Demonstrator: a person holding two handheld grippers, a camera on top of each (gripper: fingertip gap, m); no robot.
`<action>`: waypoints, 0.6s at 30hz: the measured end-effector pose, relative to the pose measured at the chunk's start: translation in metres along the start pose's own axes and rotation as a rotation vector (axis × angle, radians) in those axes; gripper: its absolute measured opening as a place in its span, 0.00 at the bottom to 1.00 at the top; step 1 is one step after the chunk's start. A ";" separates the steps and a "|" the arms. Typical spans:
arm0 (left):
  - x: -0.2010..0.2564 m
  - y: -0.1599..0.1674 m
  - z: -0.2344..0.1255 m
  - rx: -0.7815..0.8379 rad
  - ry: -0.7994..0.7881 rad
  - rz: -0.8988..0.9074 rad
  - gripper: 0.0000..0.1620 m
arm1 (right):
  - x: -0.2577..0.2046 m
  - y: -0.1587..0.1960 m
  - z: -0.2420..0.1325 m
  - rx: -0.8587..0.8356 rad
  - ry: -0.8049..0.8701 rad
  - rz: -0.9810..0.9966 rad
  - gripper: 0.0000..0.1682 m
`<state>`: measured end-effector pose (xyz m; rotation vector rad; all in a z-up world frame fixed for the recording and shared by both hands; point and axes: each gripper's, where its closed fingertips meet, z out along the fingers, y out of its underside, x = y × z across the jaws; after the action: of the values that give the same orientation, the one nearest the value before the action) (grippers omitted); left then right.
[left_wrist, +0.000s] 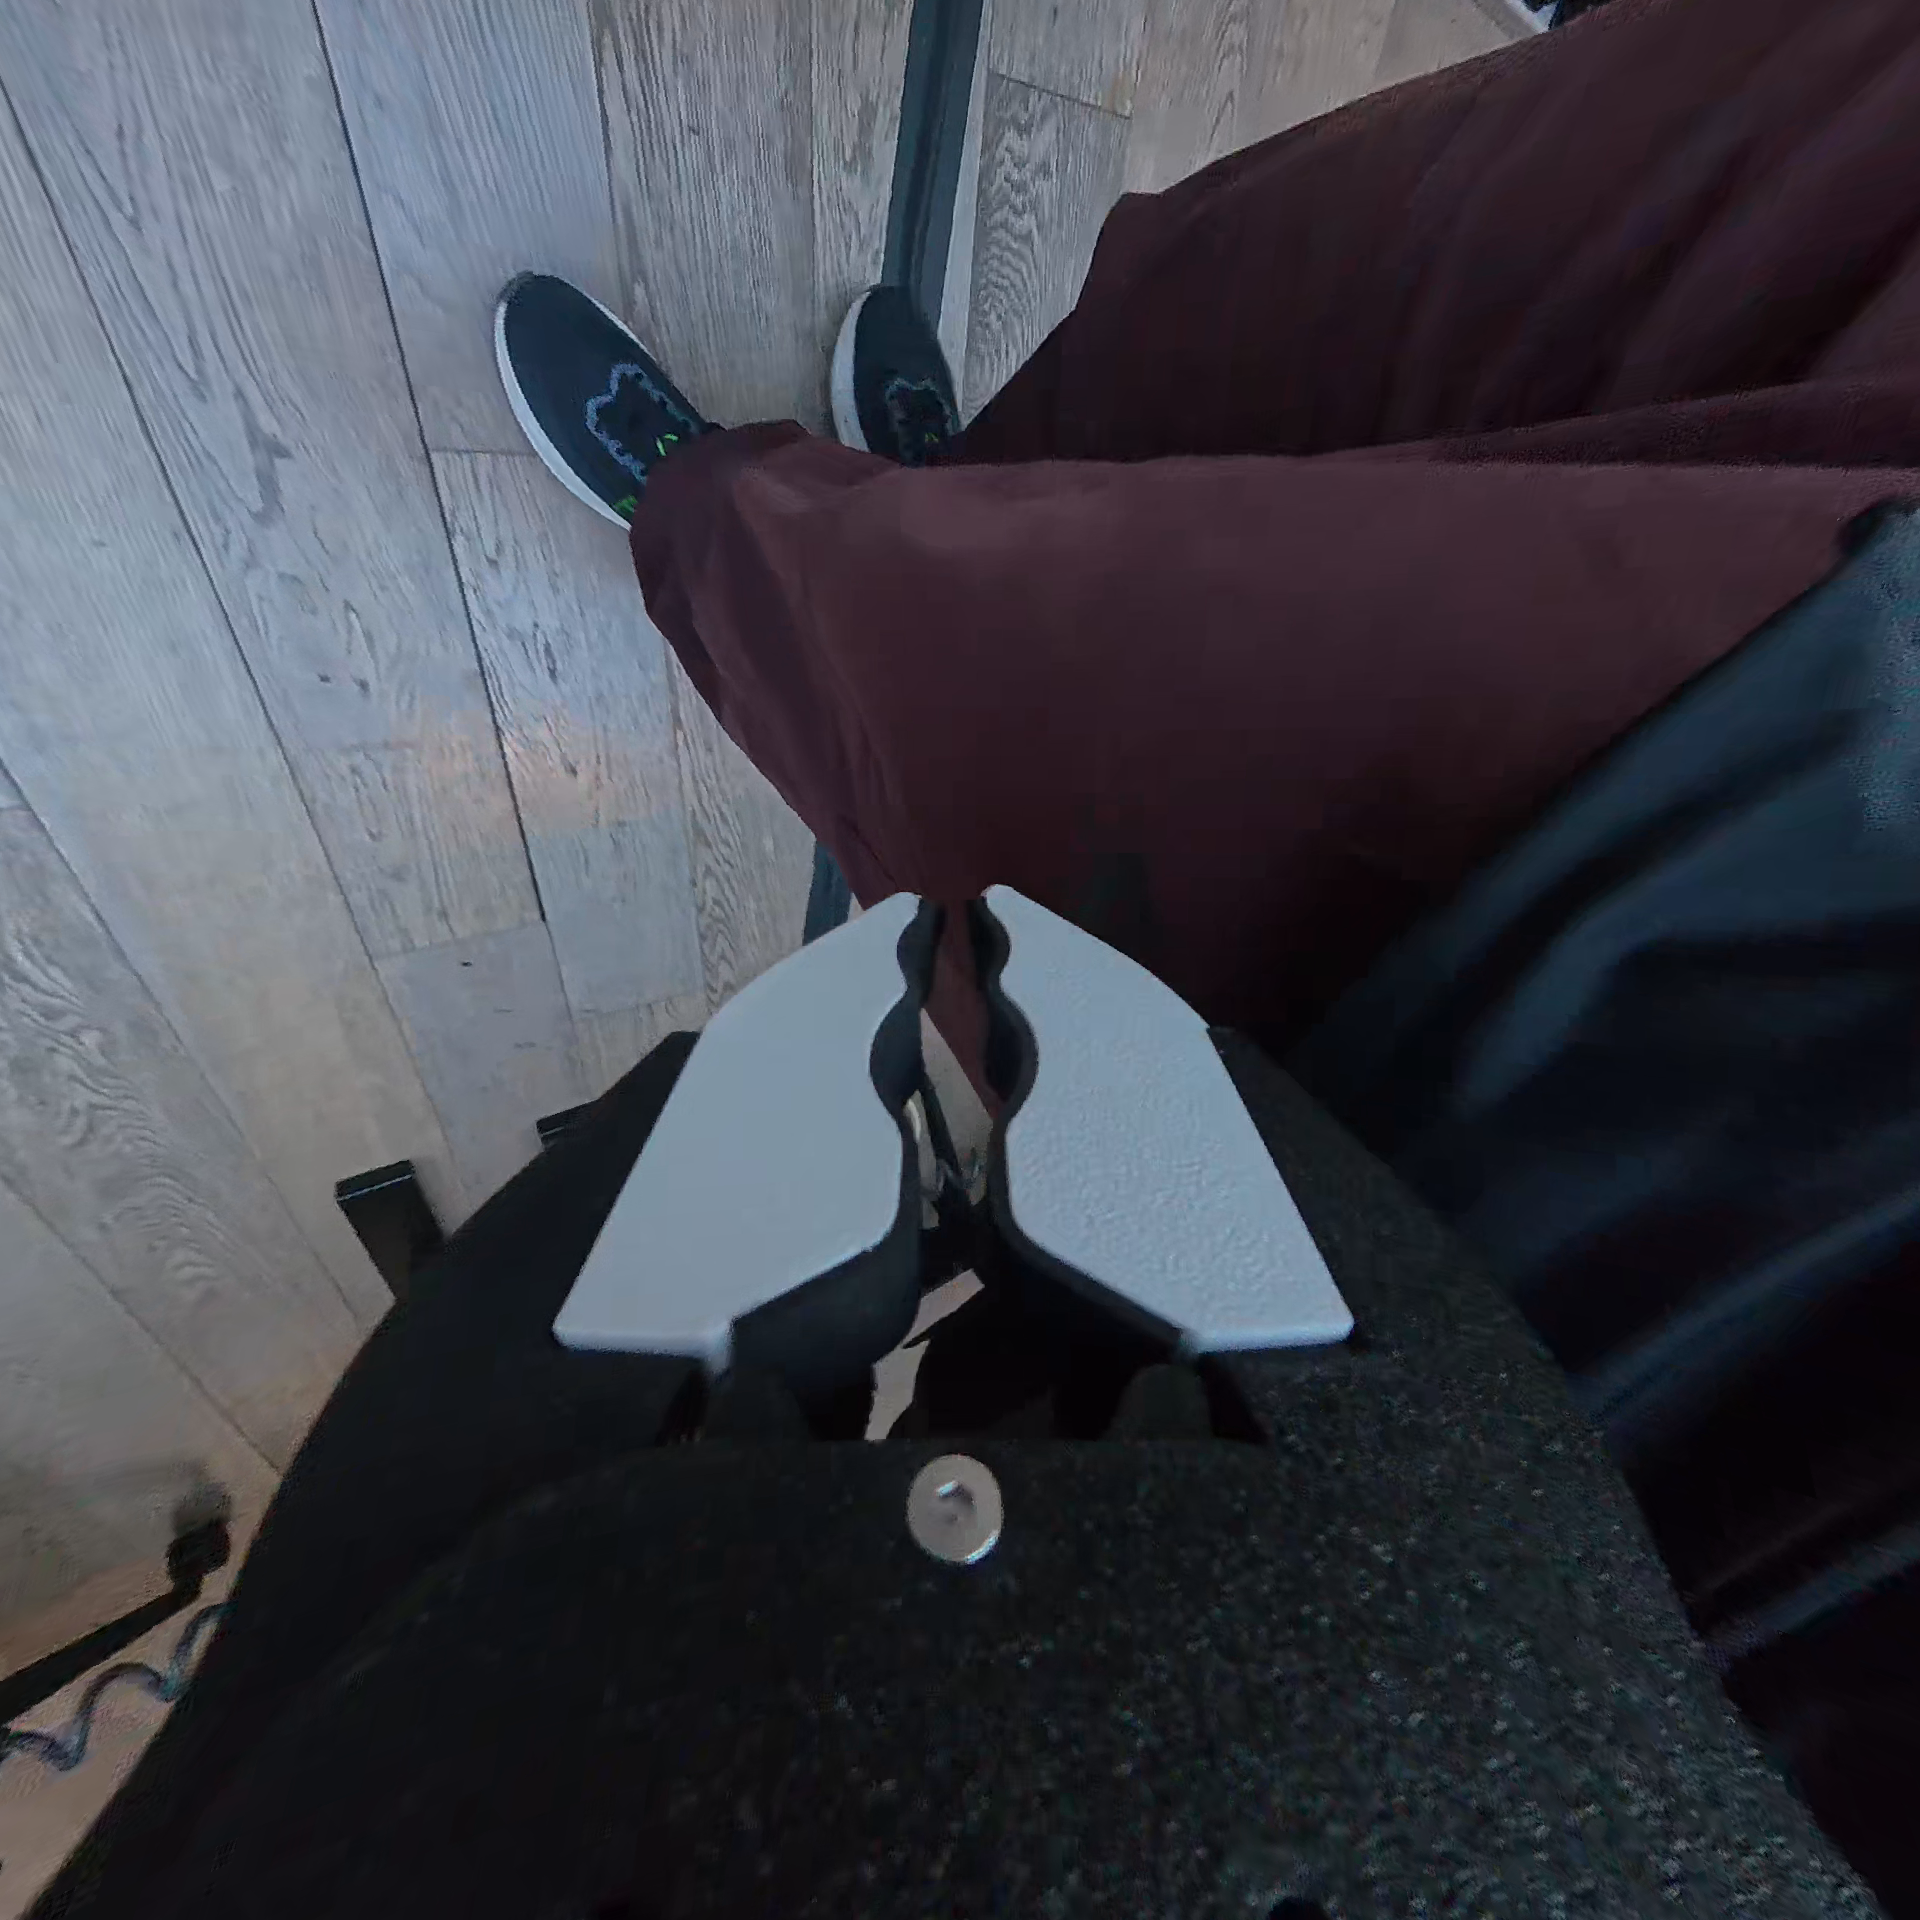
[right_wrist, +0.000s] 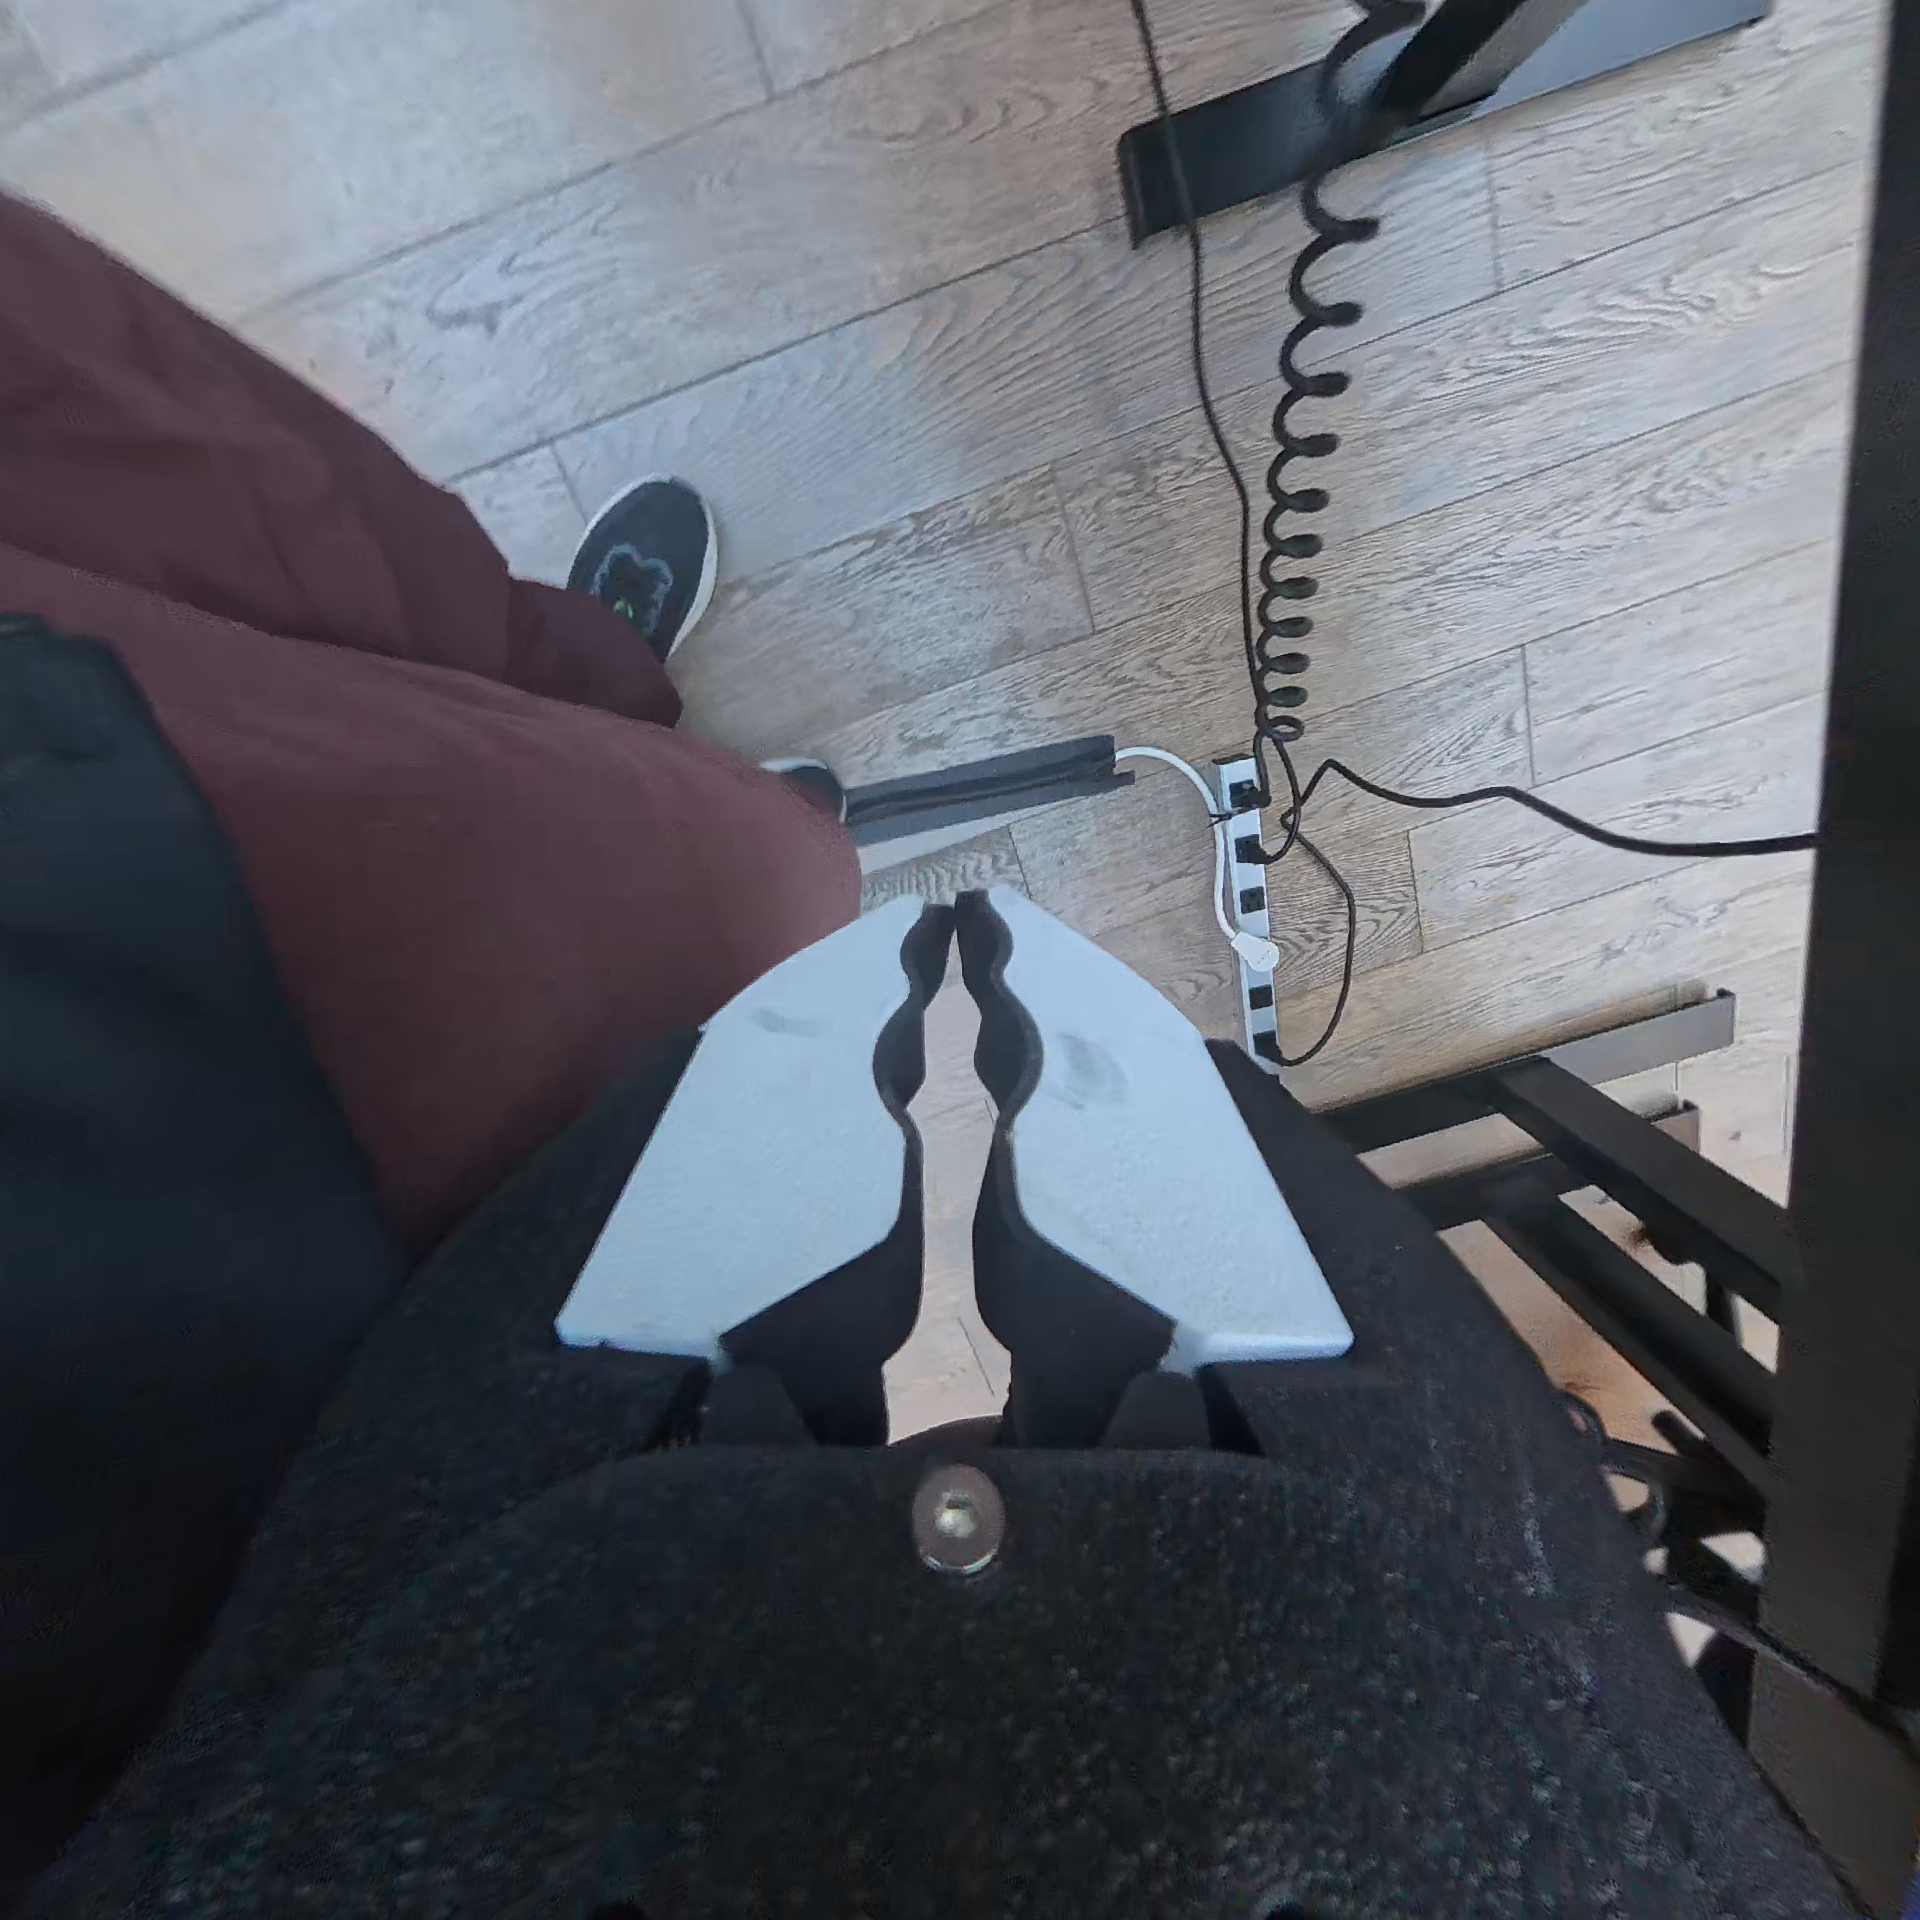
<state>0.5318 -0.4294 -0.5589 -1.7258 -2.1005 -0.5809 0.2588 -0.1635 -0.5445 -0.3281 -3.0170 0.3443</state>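
Both grippers hang pointing down at a grey wood-plank floor (left_wrist: 260, 623), beside a standing person. My left gripper (left_wrist: 953, 906) has its white fingers (left_wrist: 769, 1143) almost together and holds nothing. It hangs just in front of a maroon trouser leg (left_wrist: 1195, 675), with two black shoes (left_wrist: 592, 390) below on the floor. My right gripper (right_wrist: 956, 906) is shut with its tips touching and is empty. It hangs over the floor (right_wrist: 935, 364), with the maroon trousers (right_wrist: 468, 883) at its left and one black shoe (right_wrist: 649, 561) beyond.
A white power strip (right_wrist: 1247, 914) lies on the floor with a coiled black cable (right_wrist: 1299, 468) and thin cords plugged in. Black metal desk feet (right_wrist: 1299, 145), a black rack frame (right_wrist: 1558, 1143) and a dark upright post (right_wrist: 1860, 831) stand at the right. A dark rail (left_wrist: 935, 156) crosses the floor. The left gripper's tips are roughly 40 cm from the right gripper's.
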 end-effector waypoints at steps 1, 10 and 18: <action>-0.004 -0.007 -0.004 0.000 -0.006 0.012 0.04 | 0.003 -0.004 -0.001 0.007 0.007 0.015 0.04; -0.008 -0.029 0.001 0.037 0.017 -0.056 0.04 | 0.005 -0.001 0.001 -0.040 -0.011 -0.051 0.04; 0.012 -0.017 0.025 -0.011 0.029 -0.051 0.04 | 0.011 0.007 0.004 -0.060 -0.037 -0.081 0.04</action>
<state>0.5123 -0.4090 -0.5750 -1.6642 -2.1300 -0.6295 0.2492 -0.1550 -0.5495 -0.2049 -3.0705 0.2567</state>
